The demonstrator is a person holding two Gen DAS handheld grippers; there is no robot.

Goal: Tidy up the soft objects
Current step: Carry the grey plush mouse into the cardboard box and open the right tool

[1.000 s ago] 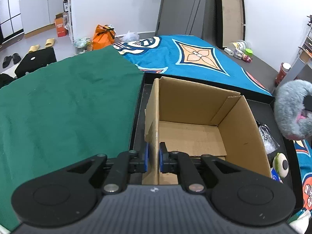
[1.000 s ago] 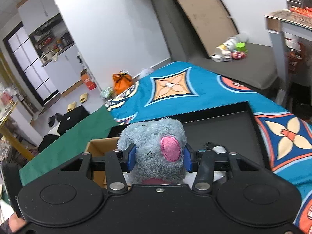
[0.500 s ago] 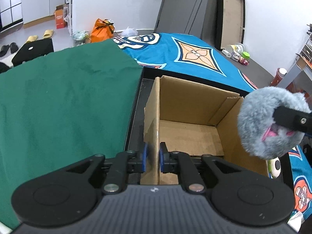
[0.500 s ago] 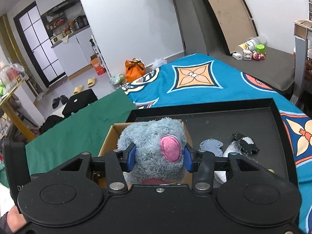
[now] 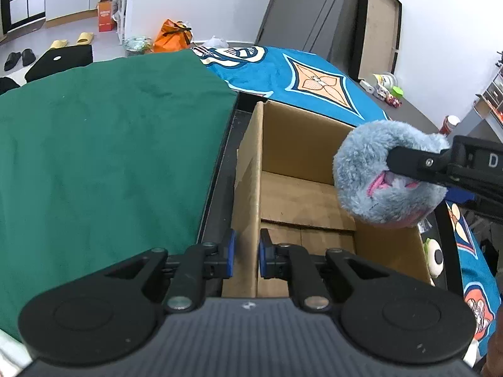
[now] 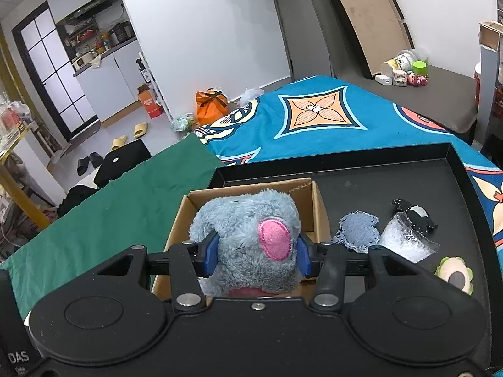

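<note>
Task is at an early stage. The box (image 5: 301, 194), centre of the left wrist view, appears empty: only its bare cardboard floor shows. No soft item has been deposited yet.

The right gripper (image 6: 256, 253) pinches the grey plush (image 6: 248, 242) between its blue pads. In the left wrist view the plush (image 5: 388, 172) hangs at right, over the box's right wall.

The left gripper (image 5: 246, 253), lower centre, is pressed together on the box's left wall, steadying it.

The black tray (image 6: 408, 157) holds the box and, at lower right of the right wrist view, the items left: a blue-grey piece (image 6: 358, 227), a black-and-white toy (image 6: 415, 215), a clear bag (image 6: 405, 240) and a green-rimmed toy (image 6: 454, 275).
</note>
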